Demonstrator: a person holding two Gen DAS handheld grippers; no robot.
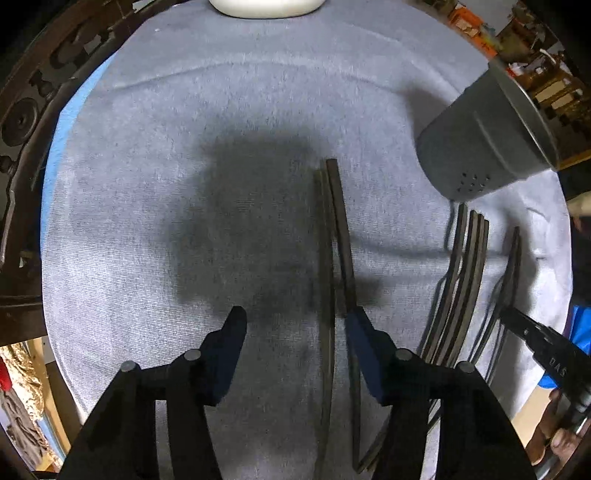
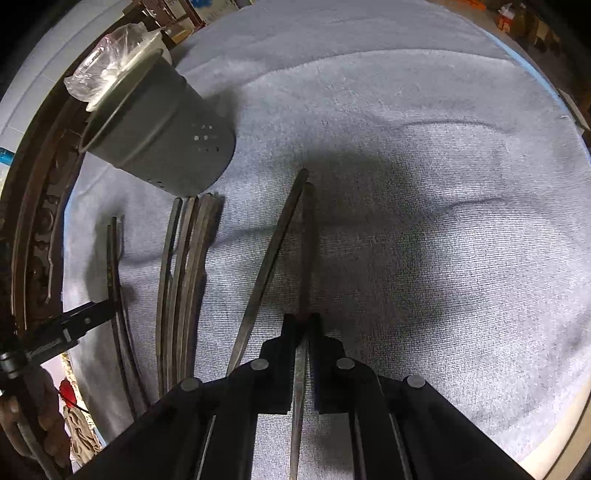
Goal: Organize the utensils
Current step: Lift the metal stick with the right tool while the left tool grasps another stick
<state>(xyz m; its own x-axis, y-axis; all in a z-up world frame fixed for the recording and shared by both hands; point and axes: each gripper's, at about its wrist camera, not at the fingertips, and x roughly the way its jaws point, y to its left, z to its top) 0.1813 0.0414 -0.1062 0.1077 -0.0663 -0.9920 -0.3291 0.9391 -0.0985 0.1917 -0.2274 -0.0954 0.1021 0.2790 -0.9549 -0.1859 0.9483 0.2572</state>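
Observation:
Two long dark utensil handles (image 1: 332, 229) lie side by side on the grey towel (image 1: 166, 129). My left gripper (image 1: 295, 314) points down over them, open. Both handles run between its fingers, close to the right finger (image 1: 364, 343), and the left finger stands well apart from them. In the right wrist view my right gripper (image 2: 303, 321) is shut on one dark utensil handle (image 2: 308, 240). A second handle (image 2: 269, 266) lies slanted just left of it, its far tip touching the held one. A grey perforated utensil holder (image 1: 484, 140) (image 2: 162, 140) lies tipped on the towel.
Several more dark utensils (image 1: 461, 280) (image 2: 184, 280) lie bunched below the holder, with a separate pair (image 1: 511, 266) (image 2: 114, 273) beyond. A hand holds a black tool tip (image 1: 524, 325) (image 2: 85, 317) beside that pair. A white container (image 1: 266, 7) stands at the far edge, a plastic-lined bowl (image 2: 110, 74) behind the holder.

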